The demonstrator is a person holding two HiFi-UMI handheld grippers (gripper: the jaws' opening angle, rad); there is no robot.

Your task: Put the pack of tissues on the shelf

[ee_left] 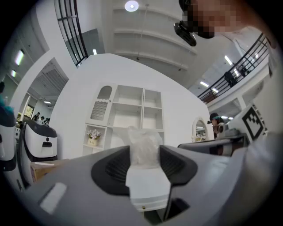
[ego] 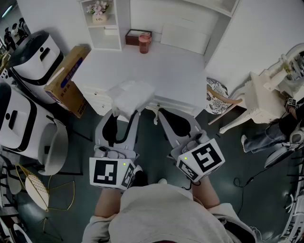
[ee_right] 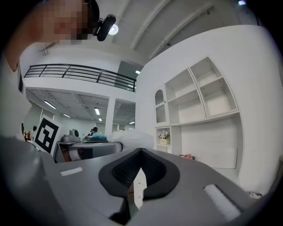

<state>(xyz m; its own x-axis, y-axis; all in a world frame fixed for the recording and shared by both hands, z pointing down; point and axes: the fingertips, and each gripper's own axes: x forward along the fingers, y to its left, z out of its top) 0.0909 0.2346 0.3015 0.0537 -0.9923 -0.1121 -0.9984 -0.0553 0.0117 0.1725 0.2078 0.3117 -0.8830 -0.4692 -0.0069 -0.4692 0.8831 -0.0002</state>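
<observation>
Left fingers are clamped on the pack of tissues, biting its near end, so most of the crinkly wrapper sticks out ahead of the left gripper with nothing under it. The right fingers are together with nothing between them, and the right gripper rides alongside, just beside its partner.

The pack is in the air over the near edge of the white table, well short of the shelf against the wall.

Here's what worries me: that grip looks to be on soft wrapper as much as on tissue, so a quick swing forward could let the pack sag or slide out. Further in, a pink cup and a brown box sit at the back of the table, right by the shelf, and a low reach could knock them. One cubby already holds a pot of flowers, so that one's a poor pick.
</observation>
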